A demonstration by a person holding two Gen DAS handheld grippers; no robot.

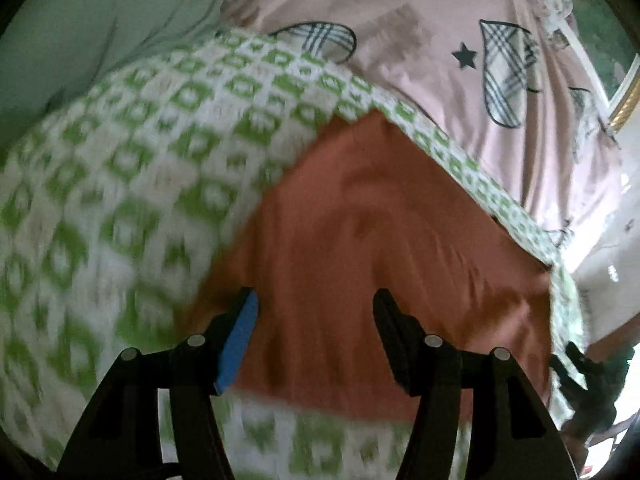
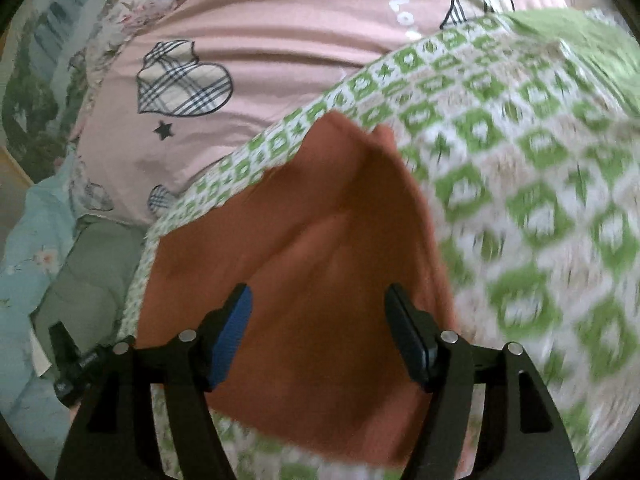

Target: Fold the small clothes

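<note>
— What are the jaws doing?
— I see both grippers, left (image 1: 314,312) and right (image 2: 318,308), spread apart, holding nothing, over the orange cloth (image 1: 384,248).
— And around it?
— It lies on my green-patterned blanket (image 1: 132,184), pink sheet (image 1: 400,20) beyond.

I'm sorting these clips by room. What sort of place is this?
Probably a bedroom, with the work done on a bed. A pink sheet with plaid hearts covers the surface, a green-and-white patterned cloth lies over it under the orange garment, and floral bedding shows at the edge.
</note>
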